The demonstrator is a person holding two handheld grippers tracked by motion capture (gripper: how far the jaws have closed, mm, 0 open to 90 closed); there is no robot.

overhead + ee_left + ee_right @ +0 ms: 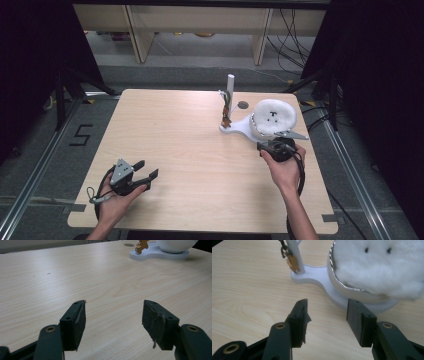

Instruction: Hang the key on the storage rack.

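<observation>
Two hand-held grippers, both jaws apart and empty: the right hand-held gripper (278, 148) just before the white stand (239, 128), seemingly lined up to reach it; the left hand-held gripper (134, 176) well away on the table (180, 135), idle.

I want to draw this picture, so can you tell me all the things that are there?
table: 1, light wood, middle of the high view.
stand: 1, white, flat base at the table's far right, holding the bowl and the post.
bowl: 1, white with a shiny rim, on the stand.
fluffy thing: 1, white with small dark marks, sitting in the bowl.
post: 1, white, upright on the stand's left end.
charm: 1, brownish, hanging on a chain beside the post.
left gripper: 1, black, near left of the table, open, holding nothing.
right gripper: 1, black, just in front of the stand, open, holding nothing.
hands: 2, one holding each gripper.
</observation>
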